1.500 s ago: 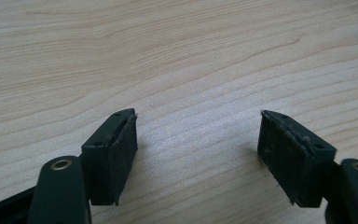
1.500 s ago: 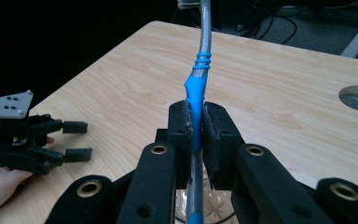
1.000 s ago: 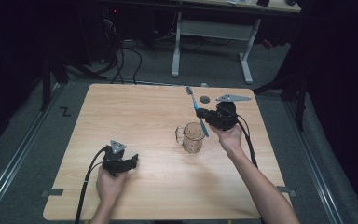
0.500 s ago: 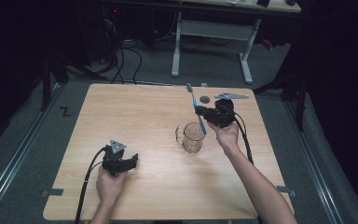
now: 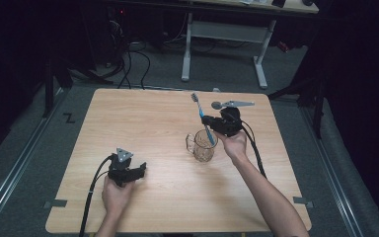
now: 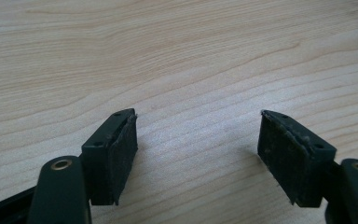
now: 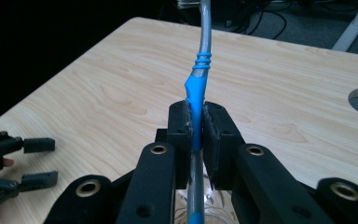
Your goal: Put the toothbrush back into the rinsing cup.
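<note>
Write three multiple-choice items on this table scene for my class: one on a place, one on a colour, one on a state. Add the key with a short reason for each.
1. Where is the toothbrush's lower end?
A. inside the glass mug
B. flat on the table
C. on the floor

2. What colour is the toothbrush's grip section?
A. red
B. blue
C. green

3. How does the left hand-held gripper stand?
A. shut on the mug
B. shut on the toothbrush
C. open, nothing between its jaws

Key:
1 A: in the high view the handle dips into the mug's mouth.
2 B: the right gripper view shows blue rubber on a grey handle, clamped in the right hand-held gripper.
3 C: the left gripper view shows the jaws apart over bare wood.
</note>
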`<state>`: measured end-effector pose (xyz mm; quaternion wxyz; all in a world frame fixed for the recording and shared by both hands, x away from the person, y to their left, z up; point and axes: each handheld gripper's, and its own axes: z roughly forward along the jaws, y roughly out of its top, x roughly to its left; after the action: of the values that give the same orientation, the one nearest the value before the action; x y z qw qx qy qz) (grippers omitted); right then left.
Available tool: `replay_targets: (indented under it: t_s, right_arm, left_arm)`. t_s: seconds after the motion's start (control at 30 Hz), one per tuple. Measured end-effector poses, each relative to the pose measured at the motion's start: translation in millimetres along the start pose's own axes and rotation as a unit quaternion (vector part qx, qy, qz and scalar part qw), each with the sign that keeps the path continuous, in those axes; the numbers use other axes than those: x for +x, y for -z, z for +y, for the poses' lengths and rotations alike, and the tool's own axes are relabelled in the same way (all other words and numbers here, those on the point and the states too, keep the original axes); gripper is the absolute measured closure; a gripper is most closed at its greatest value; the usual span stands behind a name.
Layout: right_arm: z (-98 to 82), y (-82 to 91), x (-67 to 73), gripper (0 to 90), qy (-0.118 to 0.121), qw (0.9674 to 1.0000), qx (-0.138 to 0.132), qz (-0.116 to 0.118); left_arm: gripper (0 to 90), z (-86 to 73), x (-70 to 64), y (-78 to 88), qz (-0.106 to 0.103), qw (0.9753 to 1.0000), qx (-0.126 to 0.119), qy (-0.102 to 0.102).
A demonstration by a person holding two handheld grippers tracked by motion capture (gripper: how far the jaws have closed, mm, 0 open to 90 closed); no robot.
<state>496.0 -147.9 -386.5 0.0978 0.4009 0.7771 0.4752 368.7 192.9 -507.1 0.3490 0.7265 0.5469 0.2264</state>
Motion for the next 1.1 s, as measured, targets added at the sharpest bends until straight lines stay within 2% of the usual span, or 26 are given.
replay_targets:
  t_s: [0.2, 0.5, 0.8, 1.1]
  right_arm:
    - [-4.2, -3.9, 3.7, 81.9, 0.010, 0.9999, 0.008, -0.004]
    - [-12.5, -2.5, -0.7, 82.1, 0.005, 0.9999, 0.013, -0.001]
    - [-13.6, 1.4, -1.6, 89.2, 0.012, 0.9997, 0.022, 0.001]
    - [-20.8, 3.4, 2.2, 89.2, 0.020, 0.9994, 0.028, -0.002]
  left_arm:
    - [29.0, 0.0, -0.1, -0.1, 0.000, 1.0000, -0.001, 0.001]
    - [29.2, 0.0, -0.7, -0.2, 0.002, 1.0000, 0.000, -0.001]
    - [29.2, 0.1, -1.1, -0.3, 0.004, 1.0000, 0.001, -0.002]
    - [29.2, 0.1, -1.1, -0.3, 0.004, 1.0000, 0.001, -0.002]
